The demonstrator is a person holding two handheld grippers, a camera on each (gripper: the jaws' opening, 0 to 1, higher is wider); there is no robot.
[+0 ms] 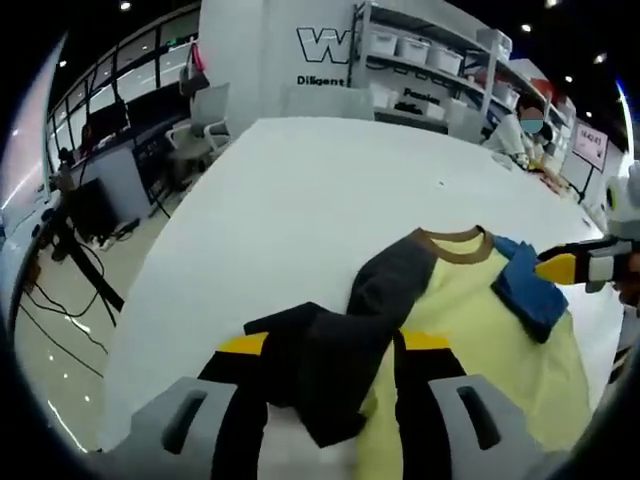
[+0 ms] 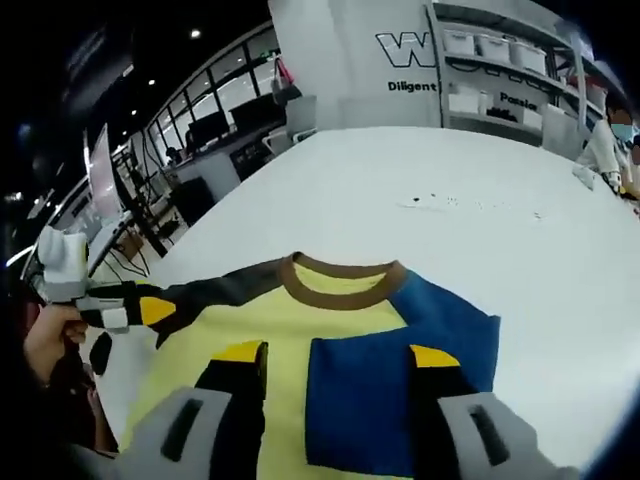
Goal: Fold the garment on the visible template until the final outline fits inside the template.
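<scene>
A yellow shirt [image 1: 470,330] with a brown collar [image 1: 455,243] lies on the white table [image 1: 300,200]. Its dark grey sleeve [image 1: 330,360] is bunched inward and lies between the wide-apart jaws of my left gripper [image 1: 334,343], which is open. The blue sleeve [image 2: 370,400] is folded over the yellow body [image 2: 270,320] and sits between the spread jaws of my right gripper [image 2: 335,355], also open. In the left gripper view the right gripper [image 1: 560,268] comes in from the right with a yellow tip at the blue sleeve [image 1: 530,290]. The left gripper [image 2: 135,312], held by a hand, is at the grey sleeve [image 2: 230,285].
The table's left edge [image 1: 160,270] drops to a floor with cables and a stand [image 1: 80,270]. Beyond the far end stand office chairs [image 1: 205,115] and shelves with white bins [image 1: 420,50]. A person [image 1: 525,130] sits at the far right corner.
</scene>
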